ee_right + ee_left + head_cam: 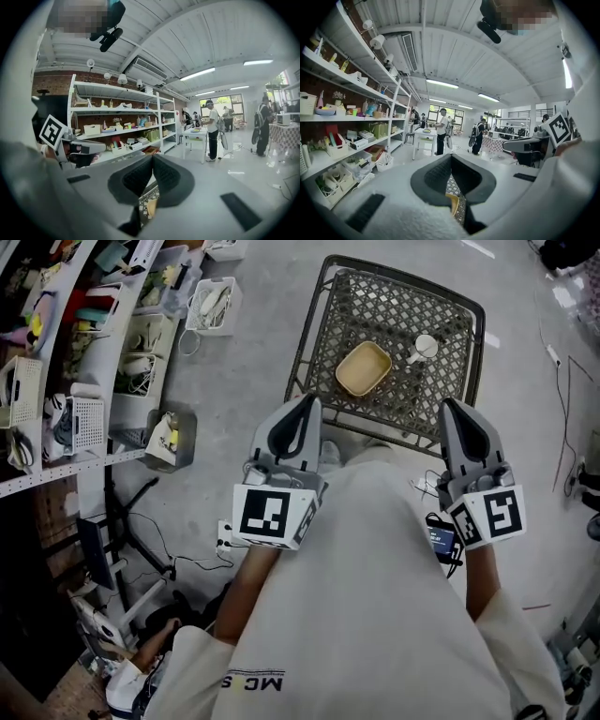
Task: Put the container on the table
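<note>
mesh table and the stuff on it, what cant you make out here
Mesh table: head view, near corners hidden behind left gripper and right gripper.
Tan container: gripper views show only a sliver past the shut jaws.
Small white object near it: head view, too small to identify.

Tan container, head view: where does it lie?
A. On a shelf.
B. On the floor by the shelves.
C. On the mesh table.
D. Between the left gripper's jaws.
C: the tan container sits on the mesh table, near a small white item, with the left gripper and right gripper apart from it.
</note>
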`<state>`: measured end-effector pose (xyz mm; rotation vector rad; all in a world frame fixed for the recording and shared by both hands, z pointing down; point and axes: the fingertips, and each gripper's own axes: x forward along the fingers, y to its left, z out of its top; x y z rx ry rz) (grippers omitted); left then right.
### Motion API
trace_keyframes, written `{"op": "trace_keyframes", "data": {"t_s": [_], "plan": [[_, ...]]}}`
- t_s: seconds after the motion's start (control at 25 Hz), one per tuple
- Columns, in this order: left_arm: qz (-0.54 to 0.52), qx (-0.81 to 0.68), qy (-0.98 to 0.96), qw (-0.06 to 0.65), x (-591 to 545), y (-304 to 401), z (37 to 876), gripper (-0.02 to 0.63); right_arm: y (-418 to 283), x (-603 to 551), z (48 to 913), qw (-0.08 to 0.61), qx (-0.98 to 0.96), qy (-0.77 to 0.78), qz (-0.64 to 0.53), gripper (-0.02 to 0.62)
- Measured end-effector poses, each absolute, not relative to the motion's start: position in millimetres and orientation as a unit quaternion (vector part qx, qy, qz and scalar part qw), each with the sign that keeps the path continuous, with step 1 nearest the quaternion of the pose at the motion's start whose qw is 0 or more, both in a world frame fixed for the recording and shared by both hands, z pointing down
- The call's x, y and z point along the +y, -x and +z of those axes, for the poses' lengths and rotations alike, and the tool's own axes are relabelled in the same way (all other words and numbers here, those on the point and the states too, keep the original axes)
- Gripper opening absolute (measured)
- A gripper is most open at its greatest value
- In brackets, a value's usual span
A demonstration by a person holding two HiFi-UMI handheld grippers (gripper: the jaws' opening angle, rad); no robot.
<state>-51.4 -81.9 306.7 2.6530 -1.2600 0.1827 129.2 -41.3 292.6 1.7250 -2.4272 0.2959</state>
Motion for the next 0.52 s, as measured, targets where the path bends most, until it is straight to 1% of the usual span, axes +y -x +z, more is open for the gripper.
{"op": "trace_keyframes", "data": {"t_s": [0.52], "plan": [[0.063, -0.428, -0.896, 0.103, -86.3, 54.2, 307.6, 0.023, -119.0, -49.8, 289.2, 0.077, -0.814, -0.568, 0.092, 0.02]]}}
